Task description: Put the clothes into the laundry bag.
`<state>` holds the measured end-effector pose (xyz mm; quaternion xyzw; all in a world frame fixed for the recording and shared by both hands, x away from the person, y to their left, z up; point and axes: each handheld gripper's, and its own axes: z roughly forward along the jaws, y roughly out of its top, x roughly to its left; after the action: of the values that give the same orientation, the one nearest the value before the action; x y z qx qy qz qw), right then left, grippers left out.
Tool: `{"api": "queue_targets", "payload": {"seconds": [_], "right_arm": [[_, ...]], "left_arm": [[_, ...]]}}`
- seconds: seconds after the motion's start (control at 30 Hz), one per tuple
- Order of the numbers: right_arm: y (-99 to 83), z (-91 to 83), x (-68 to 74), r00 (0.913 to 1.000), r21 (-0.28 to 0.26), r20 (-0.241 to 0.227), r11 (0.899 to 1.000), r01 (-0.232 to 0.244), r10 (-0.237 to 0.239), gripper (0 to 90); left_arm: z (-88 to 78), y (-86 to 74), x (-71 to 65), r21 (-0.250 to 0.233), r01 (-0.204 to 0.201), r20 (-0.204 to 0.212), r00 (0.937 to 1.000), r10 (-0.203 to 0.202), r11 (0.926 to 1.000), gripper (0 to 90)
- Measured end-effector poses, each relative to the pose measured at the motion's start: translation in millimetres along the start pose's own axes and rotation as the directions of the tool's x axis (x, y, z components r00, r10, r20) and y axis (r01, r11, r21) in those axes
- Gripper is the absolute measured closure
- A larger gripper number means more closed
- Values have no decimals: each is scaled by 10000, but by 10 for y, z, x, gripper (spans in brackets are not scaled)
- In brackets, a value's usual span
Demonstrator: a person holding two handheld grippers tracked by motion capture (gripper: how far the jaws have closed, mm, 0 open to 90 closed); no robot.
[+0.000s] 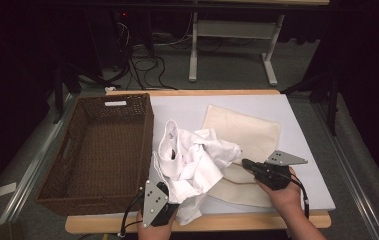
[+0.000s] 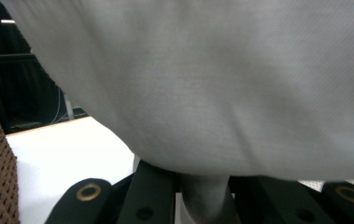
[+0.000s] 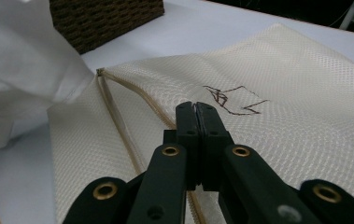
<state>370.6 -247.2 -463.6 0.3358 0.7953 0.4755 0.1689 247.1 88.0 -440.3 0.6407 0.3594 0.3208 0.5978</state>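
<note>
Beside the wicker basket [image 1: 102,145], the white garment [image 1: 194,162] is pinched by the left gripper [image 1: 163,202]. Right of it, the mesh laundry bag's [image 3: 268,121] zipper edge is clamped by the right gripper [image 3: 196,109].

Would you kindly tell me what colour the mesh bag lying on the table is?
The mesh bag is cream, with a dark brown mark; the right gripper view shows it best.

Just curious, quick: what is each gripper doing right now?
Left gripper: shut on the white garment.
Right gripper: shut over the mesh laundry bag; hold cannot be told.
</note>
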Motion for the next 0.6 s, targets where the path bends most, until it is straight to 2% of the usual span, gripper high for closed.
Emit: {"api": "queue_targets", "payload": {"seconds": [0.33, 0.47, 0.5, 0.6], "right_arm": [[44, -126, -97, 9985, -773, 309, 9961, -437, 462, 900], [60, -165, -122, 9977, -1013, 336, 9933, -550, 587, 900], [66, -173, -122, 9975, -1044, 330, 9928, -582, 619, 900], [74, -184, -120, 9976, -1123, 273, 9919, -600, 634, 900]], "left_arm": [[20, -64, -107, 274, 6, 350, 9994, -15, 9996, 808], [84, -123, -162, 651, -147, 527, 9985, 113, 9978, 808], [133, -159, -181, 896, -248, 554, 9983, 198, 9957, 808], [195, -198, -191, 1169, -172, 574, 9983, 105, 9930, 808]]}}
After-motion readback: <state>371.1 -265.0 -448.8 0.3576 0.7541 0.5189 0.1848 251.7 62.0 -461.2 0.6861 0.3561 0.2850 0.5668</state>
